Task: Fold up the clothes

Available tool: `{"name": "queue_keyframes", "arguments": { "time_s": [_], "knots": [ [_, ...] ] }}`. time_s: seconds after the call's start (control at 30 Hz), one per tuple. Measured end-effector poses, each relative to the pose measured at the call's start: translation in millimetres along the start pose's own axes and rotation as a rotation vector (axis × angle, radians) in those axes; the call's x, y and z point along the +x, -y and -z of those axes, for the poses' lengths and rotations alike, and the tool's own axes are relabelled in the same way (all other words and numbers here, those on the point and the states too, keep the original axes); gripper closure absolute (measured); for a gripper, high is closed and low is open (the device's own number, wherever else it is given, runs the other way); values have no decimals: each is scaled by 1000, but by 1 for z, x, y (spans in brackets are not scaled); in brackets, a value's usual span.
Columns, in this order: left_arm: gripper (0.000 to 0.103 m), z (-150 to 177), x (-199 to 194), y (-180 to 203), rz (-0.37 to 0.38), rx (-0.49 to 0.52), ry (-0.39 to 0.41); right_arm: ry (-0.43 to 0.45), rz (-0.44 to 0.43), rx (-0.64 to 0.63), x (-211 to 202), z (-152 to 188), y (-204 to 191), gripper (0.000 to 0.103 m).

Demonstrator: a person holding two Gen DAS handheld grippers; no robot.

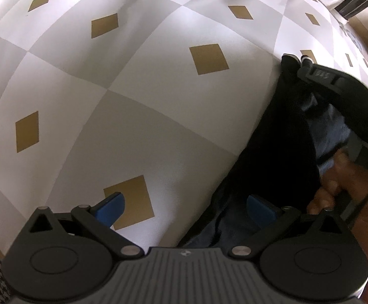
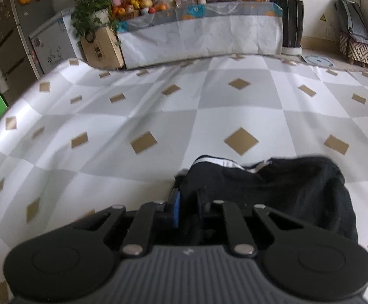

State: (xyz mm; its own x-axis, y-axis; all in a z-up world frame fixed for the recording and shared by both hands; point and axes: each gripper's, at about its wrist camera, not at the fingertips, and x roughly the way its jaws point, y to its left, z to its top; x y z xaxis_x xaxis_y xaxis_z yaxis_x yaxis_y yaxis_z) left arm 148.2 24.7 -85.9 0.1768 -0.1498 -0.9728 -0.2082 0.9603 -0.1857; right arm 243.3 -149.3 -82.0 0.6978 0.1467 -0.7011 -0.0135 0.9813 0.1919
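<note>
Checkered in white and grey with tan diamonds, a cloth (image 2: 158, 116) covers the bench and takes up most of both views. Nearest in the right wrist view, the right gripper (image 2: 187, 206) is clenched on an edge of the black garment (image 2: 285, 190), its blue pad pressed against the dark fabric. That garment lies bunched on the cloth just ahead of the jaws, a white-striped band showing along its far edge.

Seen from the left wrist, the left gripper (image 1: 184, 209) points steeply down with its jaws spread wide and nothing between them; one blue pad sits over the cloth, the other over the dark fabric (image 1: 280, 152). At the right side of that view a hand (image 1: 335, 187) holds the other tool over the garment.

Judging by the heap, the folding is at an early stage: the garment looks crumpled rather than laid flat, one edge is gripped, and spreading and folding are probably all left to do.

Beyond the bench stands a long draped table (image 2: 201, 30) loaded with fruit, bottles and potted plants, a cardboard box (image 2: 103, 48) at its left end, a tall dark planter (image 2: 291, 22) to its right, and a patterned stool (image 2: 358, 48) by the wall.
</note>
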Motion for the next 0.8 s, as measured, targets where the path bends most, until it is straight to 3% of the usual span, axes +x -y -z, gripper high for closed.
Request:
{"name": "queue_keyframes", "arguments": {
  "time_s": [0.13, 0.23, 0.63, 0.8],
  "knots": [
    [0, -1, 0, -4, -13, -14, 11, 29, -64, -7, -7, -7, -7, 89],
    [0, -1, 1, -5, -20, -18, 6, -8, -89, -36, 0, -3, -14, 88],
    [0, -3, -4, -10, -22, -46, 26, -22, -43, 34, -24, 5, 2, 73],
    [0, 0, -3, -7, -12, -37, 14, -76, -74, 70, -18, 15, 7, 70]
  ]
}}
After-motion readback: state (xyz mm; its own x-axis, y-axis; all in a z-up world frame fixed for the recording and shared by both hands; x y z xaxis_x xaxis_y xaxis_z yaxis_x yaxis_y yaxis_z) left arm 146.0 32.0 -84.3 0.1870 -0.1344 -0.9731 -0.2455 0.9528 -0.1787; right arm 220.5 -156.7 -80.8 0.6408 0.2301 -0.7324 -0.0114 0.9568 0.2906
